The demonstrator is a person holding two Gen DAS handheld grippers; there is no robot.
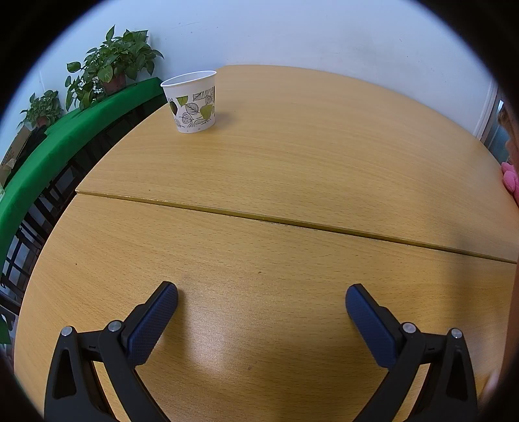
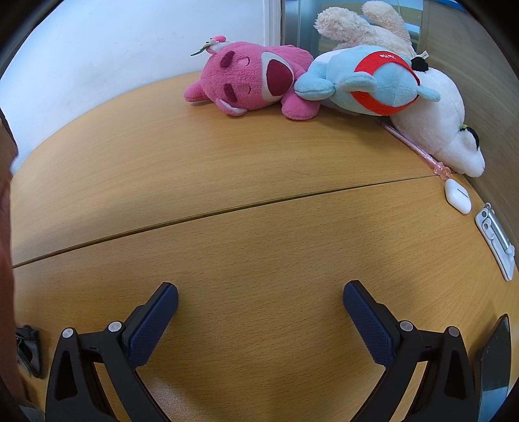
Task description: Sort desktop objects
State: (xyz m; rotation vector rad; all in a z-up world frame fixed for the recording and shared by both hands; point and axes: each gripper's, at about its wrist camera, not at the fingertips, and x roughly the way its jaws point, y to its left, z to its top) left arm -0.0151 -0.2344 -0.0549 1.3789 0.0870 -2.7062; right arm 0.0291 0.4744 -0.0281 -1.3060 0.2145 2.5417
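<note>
My left gripper is open and empty above the wooden table. A white paper cup with green leaf print stands upright far ahead at the table's left edge. My right gripper is open and empty over the table. Far ahead of it lie a pink plush, a blue and red plush, a white plush and a cream plush. A pink pen and a white earbud case lie at the right.
A seam crosses the table. Potted plants stand on a green shelf left of the table. A white and silver clip-like item and a dark phone lie at the right edge. A white wall is behind.
</note>
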